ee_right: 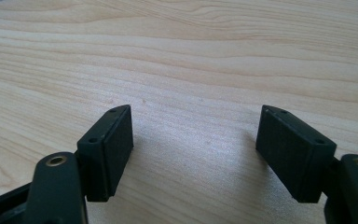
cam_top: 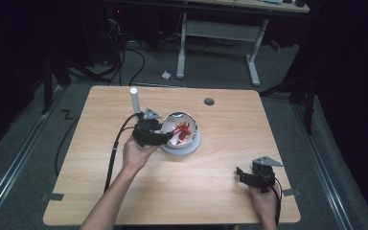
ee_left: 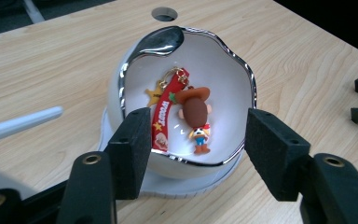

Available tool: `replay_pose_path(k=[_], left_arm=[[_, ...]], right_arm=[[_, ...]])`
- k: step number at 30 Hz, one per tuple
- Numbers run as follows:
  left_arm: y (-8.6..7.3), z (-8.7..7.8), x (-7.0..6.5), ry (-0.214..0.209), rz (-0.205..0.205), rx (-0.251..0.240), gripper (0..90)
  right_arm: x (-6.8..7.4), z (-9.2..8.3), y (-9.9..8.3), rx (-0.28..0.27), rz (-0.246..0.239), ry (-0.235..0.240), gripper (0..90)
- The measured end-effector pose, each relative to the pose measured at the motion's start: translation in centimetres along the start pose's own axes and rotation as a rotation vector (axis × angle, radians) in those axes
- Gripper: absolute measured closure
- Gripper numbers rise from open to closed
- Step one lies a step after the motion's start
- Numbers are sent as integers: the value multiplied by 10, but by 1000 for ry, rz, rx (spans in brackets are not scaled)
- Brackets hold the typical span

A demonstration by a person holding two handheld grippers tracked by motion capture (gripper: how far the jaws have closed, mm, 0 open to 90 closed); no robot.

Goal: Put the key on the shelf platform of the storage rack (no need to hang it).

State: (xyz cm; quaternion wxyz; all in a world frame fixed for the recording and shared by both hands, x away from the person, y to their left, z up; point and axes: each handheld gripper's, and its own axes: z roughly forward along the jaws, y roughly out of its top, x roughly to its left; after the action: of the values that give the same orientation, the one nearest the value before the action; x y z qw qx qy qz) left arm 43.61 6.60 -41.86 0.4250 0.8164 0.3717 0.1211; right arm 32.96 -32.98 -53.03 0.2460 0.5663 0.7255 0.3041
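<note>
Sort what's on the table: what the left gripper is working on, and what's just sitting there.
In play:
- left gripper, jaws open around the bowl's near rim
- white bowl with silver rim
- cowboy keychain lying inside it
- grey saucer under the bowl

Idle:
- white tube, upright
- right gripper, open over bare table
</note>
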Motion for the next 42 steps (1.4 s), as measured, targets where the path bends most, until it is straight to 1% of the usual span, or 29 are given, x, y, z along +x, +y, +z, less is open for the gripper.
replay_pose_path(k=[5, 8, 13, 15, 17, 20, 26, 28, 34, 42], left_arm=[[-5, -15, 2, 7, -6, -27, 401], [-7, -24, 4, 9, -16, -50, 393], [-15, -38, 8, 18, -31, -65, 378], [-17, -44, 10, 26, -27, -66, 372], [-21, -48, 12, 28, -37, -75, 370], [-25, -54, 14, 32, -53, -84, 366], [-31, -64, 18, 43, -62, -87, 353], [-34, -68, 19, 47, -64, -81, 350], [-40, -79, 23, 56, -79, -107, 345], [-48, -94, 28, 81, -95, -121, 332]], right_arm=[[0, 0, 0, -1, -3, -1, 275], [0, 0, 0, -1, -3, 0, 275], [0, 0, 0, 0, -4, 0, 275], [0, 0, 0, 0, -4, -1, 275], [0, 0, 0, 0, -4, -1, 275], [0, 0, 0, 0, -6, -1, 275], [0, 0, 0, -1, -9, -1, 274], [0, 0, 0, 0, -6, -1, 275], [0, 0, 0, 1, -3, -1, 275], [0, 0, 0, -1, -10, -1, 275]])
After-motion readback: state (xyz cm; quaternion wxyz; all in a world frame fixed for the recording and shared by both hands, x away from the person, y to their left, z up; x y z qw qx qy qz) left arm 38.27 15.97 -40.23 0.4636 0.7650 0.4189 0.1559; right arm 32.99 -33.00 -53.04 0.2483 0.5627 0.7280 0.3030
